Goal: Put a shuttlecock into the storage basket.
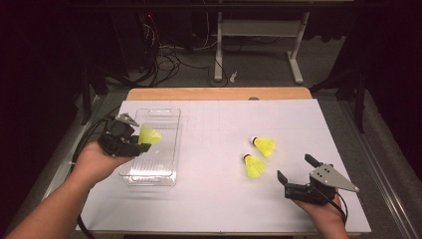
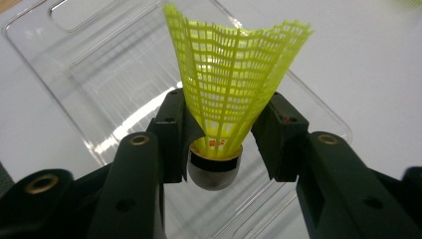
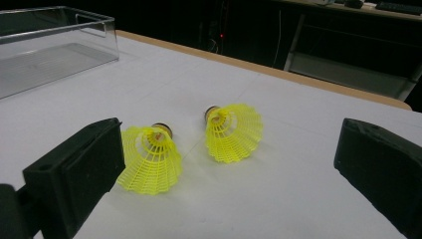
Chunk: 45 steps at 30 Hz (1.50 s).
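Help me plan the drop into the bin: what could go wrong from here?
1. The left gripper pinches the shuttlecock by its soft mesh skirt; it may deform or slip out.
2. It hangs over the clear bin's near edge, so an early release could bounce it off the rim.
3. The two shuttlecocks ahead of the open right gripper lie close together; grabbing one may nudge the other.

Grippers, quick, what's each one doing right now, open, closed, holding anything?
Left gripper: shut on a yellow shuttlecock, held over the clear tray.
Right gripper: open, holding nothing, facing two shuttlecocks on the table.

White table (image 1: 209,199); desk frame (image 1: 259,30), cables (image 1: 164,59) behind.
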Each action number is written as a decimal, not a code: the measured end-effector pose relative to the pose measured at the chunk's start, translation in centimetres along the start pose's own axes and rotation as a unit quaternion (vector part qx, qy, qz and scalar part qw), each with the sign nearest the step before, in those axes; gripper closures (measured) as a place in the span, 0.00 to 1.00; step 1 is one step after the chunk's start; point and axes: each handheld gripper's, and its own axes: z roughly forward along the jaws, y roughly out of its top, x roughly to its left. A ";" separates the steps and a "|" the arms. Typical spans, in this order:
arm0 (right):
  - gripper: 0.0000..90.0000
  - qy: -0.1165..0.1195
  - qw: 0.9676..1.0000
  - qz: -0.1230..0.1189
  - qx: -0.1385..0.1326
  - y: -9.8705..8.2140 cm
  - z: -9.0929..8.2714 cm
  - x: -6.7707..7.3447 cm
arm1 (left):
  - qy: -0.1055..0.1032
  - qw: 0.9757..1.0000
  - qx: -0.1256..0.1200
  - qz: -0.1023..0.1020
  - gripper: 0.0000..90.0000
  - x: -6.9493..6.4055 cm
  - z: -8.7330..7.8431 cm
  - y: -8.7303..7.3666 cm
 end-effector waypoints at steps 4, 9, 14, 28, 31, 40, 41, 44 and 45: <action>0.00 0.001 1.000 -0.001 0.000 0.0 0.0 0.0 | 0.005 1.000 0.002 -0.008 0.66 0.6 -0.2 -0.3; 0.00 0.001 1.000 -0.001 0.001 0.0 0.1 0.1 | 0.011 1.000 0.006 -0.011 0.66 1.0 -0.3 -0.5; 0.00 0.001 1.000 0.000 0.001 0.0 0.0 0.1 | 0.013 1.000 0.014 -0.018 0.66 1.4 0.1 -0.5; 0.00 0.002 1.000 0.003 0.002 -0.1 0.1 0.0 | 0.013 0.999 0.027 -0.036 0.66 2.0 1.9 0.2; 0.00 0.001 1.000 0.003 0.001 0.0 0.1 0.0 | 0.013 0.999 0.034 -0.040 0.66 2.2 2.7 0.2; 0.00 0.000 1.000 0.003 0.000 0.0 0.0 0.0 | 0.013 0.997 0.040 -0.057 0.66 3.0 3.8 0.2; 0.00 0.001 1.000 0.002 -0.001 0.0 0.0 0.0 | 0.012 0.997 0.041 -0.061 0.66 3.1 4.1 0.2; 0.00 0.003 1.000 0.001 -0.001 0.0 0.0 0.1 | 0.009 0.997 0.042 -0.063 0.66 3.2 4.5 0.1; 0.00 0.003 1.000 0.001 0.000 0.0 0.0 0.1 | 0.009 0.997 0.042 -0.063 0.66 3.2 4.5 0.1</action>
